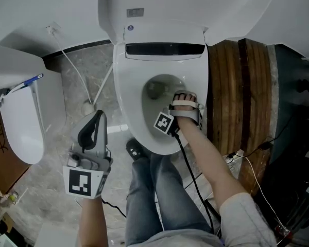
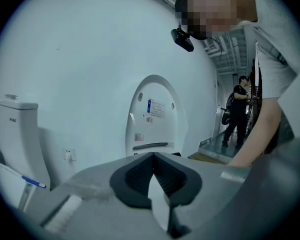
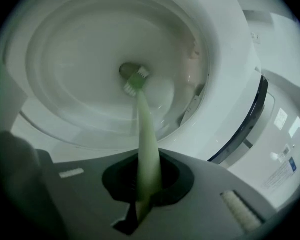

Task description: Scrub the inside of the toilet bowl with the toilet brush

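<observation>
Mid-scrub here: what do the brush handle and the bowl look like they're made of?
The toilet brush looks like plastic: pale green, smooth, matte handle, short whitish bristles. The toilet bowl looks like glazed ceramic: glossy white with soft highlights, though appearance alone can't confirm it.

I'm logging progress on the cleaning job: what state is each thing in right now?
toilet lid, raised.
toilet bowl, uncovered, brush head inside it.
toilet brush, held by its handle, head down at the bowl's drain.
right hand-held gripper, shut on the toilet brush handle.
left hand-held gripper, shut, nothing in it, held off beside the toilet.
</observation>
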Available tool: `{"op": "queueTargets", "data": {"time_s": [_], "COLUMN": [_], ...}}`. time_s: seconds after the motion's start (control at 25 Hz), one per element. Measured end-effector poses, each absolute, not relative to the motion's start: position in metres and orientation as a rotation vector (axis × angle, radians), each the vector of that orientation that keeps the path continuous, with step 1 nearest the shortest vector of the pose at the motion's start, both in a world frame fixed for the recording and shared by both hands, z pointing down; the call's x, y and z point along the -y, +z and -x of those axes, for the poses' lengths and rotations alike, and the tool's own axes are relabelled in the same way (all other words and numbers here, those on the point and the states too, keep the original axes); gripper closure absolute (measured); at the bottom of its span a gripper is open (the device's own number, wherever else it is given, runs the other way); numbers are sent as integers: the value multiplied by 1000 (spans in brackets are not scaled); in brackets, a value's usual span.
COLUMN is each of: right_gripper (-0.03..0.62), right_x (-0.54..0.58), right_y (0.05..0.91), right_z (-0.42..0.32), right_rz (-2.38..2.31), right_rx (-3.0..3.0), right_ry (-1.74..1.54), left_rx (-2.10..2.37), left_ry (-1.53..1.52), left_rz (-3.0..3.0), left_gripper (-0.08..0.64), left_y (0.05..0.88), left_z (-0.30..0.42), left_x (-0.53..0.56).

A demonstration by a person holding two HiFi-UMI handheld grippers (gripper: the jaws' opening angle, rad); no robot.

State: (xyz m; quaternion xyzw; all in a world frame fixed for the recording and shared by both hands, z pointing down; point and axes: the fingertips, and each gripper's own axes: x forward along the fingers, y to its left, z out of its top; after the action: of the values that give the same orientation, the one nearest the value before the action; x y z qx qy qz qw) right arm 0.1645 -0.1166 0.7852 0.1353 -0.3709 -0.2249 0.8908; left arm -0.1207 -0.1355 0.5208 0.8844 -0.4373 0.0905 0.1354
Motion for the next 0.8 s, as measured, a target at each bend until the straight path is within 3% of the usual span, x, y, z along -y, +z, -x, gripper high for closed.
{"op": "queueTargets", "data": {"time_s": [0.36, 0.8], "right_gripper": [594, 592], "right_x": [99, 62], "right_y": [790, 789], "right_z": [-189, -195], "right_rz": [-147, -179], "right_rx": [678, 706], "right_ry": [-368, 52], "left_rx": [1270, 1257], "left_ry": [221, 224], "left_rz": [-2571, -2574], "left_gripper": [569, 570], "left_y": [521, 515], "left_z": [123, 116], "left_x": [140, 143]}}
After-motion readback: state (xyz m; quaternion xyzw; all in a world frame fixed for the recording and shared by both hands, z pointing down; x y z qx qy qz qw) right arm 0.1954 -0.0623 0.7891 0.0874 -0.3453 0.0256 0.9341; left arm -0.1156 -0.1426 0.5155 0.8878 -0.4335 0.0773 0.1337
